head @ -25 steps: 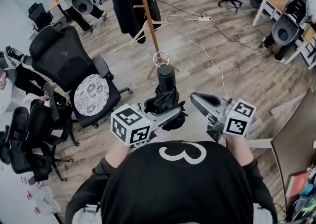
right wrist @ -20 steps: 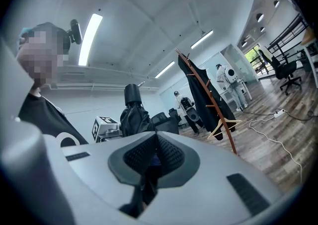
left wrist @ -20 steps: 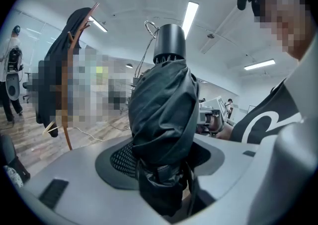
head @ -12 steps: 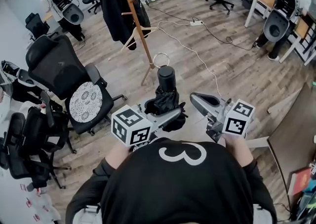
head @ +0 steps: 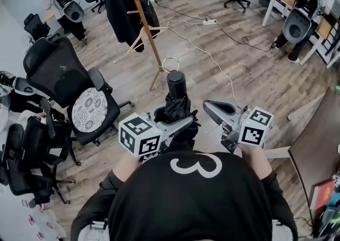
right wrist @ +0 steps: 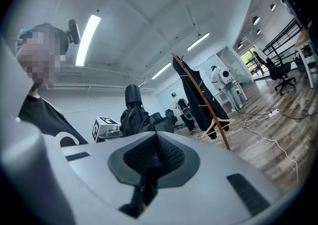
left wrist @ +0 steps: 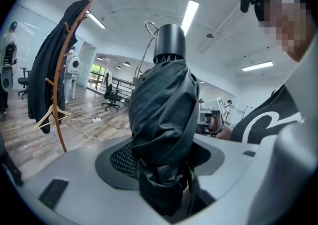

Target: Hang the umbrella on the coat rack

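Clamping folded umbrella (head: 176, 104) upright: left hand-held gripper (head: 184, 122); right hand-held gripper (head: 210, 106) closed, empty.

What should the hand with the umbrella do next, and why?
Probably carry it forward towards the coat rack, lifting a little. The left gripper is clamped on the folded umbrella, held upright with its ring on top, but the rack stands some way off across the floor, too far to hook the ring on a peg.

Folded black umbrella (head: 177, 106) upright — wooden coat rack (head: 143, 22) beyond.
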A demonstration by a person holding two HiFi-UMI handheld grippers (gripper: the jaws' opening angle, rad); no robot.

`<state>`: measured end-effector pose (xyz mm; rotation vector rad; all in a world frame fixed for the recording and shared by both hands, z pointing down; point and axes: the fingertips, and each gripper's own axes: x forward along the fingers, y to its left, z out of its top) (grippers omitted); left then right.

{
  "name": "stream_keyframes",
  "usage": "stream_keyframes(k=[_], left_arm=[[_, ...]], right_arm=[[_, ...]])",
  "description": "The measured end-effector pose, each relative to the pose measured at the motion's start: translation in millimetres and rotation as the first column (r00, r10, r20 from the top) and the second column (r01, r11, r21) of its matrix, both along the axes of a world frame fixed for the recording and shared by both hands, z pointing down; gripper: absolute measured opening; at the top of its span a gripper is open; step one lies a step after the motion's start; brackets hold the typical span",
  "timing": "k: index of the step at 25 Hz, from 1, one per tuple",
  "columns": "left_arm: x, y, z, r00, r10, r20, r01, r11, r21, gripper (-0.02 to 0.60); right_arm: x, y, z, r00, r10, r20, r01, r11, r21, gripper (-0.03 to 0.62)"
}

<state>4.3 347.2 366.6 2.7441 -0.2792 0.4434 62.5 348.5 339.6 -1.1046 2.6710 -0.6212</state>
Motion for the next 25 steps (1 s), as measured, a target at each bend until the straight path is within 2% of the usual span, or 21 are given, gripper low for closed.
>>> stream_keyframes(k=[9,25], left_arm=[[6,-60,4,1.0,-0.005,-0.01,0.005,1.0,-0.022,0.27],[4,-276,23,0.997,-0.055,0.045,0.06,0.993,-0.1,0.27]], right_arm=[[5,-63,6,1.0,-0.007,-0.001,0.007,0.999,-0.032,0.026],[10,-281,26,0.999,-0.031,0.042,0.036,0.991,-0.127,0.026]])
